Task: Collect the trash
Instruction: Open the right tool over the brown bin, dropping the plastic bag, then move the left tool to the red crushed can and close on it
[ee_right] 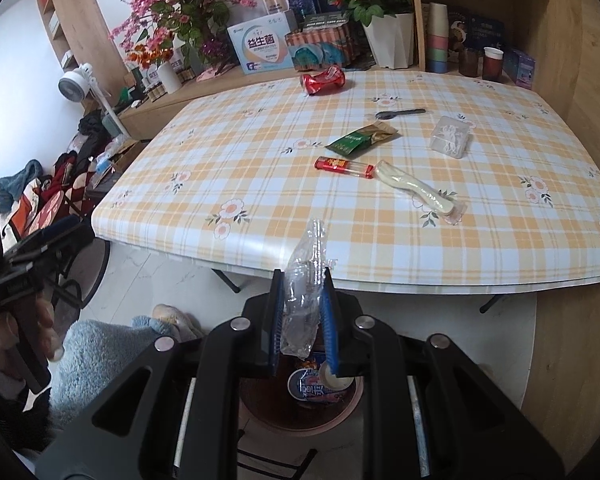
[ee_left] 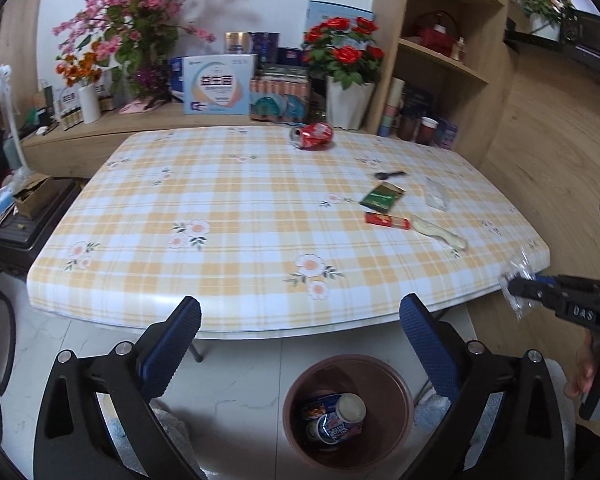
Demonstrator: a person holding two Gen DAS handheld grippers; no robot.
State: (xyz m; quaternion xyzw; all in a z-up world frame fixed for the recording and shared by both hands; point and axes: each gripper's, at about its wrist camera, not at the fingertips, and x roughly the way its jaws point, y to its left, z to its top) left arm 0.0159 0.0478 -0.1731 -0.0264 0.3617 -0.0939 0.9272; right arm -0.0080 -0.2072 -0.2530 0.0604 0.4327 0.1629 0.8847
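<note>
crumpled clear plastic wrapper [ee_right: 302, 296] upright over brown bin [ee_left: 396, 432], crushed red can [ee_left: 313, 136] on table

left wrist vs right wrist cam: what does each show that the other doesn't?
Only the left wrist view: its own open left gripper with nothing between the blue pads, and the brown round trash bin unobstructed, holding cups and wrappers.

Only the right wrist view: the right gripper from behind, shut on a crumpled clear plastic wrapper, and the clear plastic box in sharp detail.

Both: the yellow plaid tablecloth, crushed red soda can, green packet, red stick wrapper, black spoon.
</note>
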